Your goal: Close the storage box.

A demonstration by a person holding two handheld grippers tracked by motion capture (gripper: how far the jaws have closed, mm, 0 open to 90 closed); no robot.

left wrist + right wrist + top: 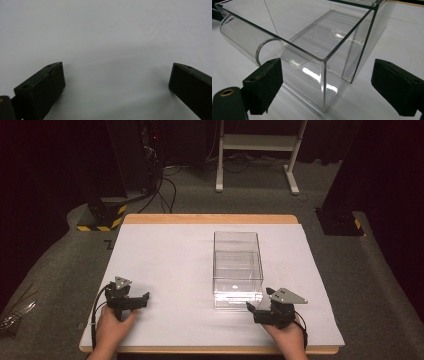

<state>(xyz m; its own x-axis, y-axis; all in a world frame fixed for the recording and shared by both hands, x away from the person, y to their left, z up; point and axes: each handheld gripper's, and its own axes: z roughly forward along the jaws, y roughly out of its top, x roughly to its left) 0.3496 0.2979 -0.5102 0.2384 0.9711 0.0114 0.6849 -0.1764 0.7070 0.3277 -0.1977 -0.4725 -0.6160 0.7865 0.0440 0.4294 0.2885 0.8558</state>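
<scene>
Clear plastic box, empty, mid-desk right of centre; right hand-held gripper open at its near corner, best closed squarely over one wall; left hand-held gripper open, idle.

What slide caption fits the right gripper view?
Open right gripper facing the near corner of a clear plastic box.
</scene>
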